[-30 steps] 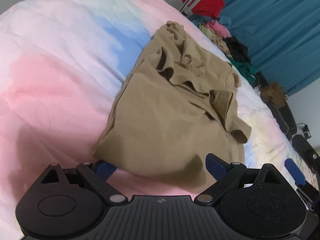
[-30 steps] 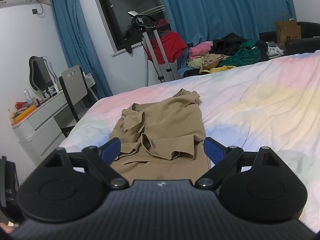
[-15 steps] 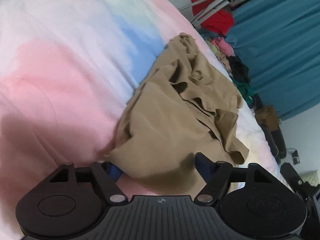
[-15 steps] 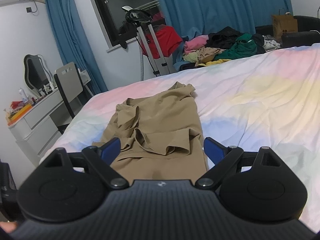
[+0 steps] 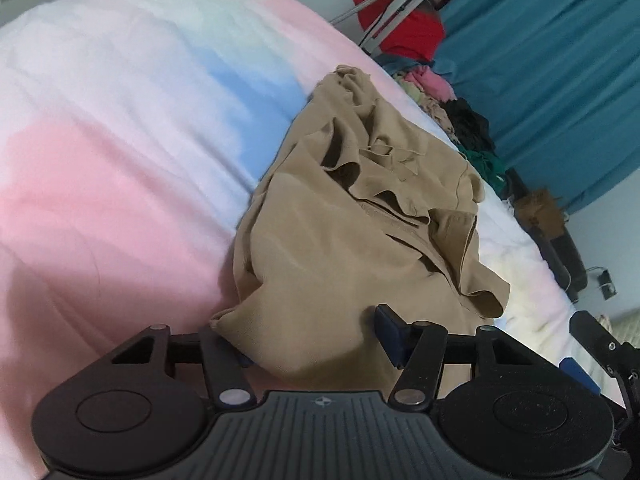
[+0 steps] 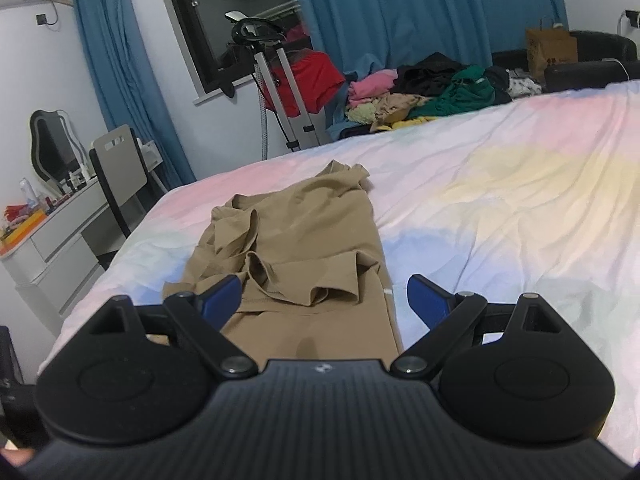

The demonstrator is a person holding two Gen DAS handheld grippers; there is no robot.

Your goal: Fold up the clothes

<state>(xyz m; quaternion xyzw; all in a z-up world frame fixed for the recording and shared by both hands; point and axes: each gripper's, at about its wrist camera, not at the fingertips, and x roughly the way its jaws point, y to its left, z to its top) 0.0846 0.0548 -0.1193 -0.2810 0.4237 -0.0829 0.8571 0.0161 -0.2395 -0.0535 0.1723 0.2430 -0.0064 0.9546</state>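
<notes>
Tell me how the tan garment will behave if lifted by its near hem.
The tan garment will probably droop and sag; its loose folds suggest thin, floppy cloth. It likely weighs little, though the bunched sleeve layers may slide and unfold when raised. The open left tongs straddle its hem, so one pinched corner would probably trail the rest.

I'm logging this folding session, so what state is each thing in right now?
Tan fabric garment: partly folded, rumpled, lying on the bed.
Pastel tie-dye bedsheet: spread out, lightly wrinkled.
Left gripper: open, fingers straddling the garment's near edge.
Right gripper: open, near the garment's near end.
Pile of mixed-colour clothes: unfolded, heaped beyond the bed.
Blue curtains: drawn.
</notes>
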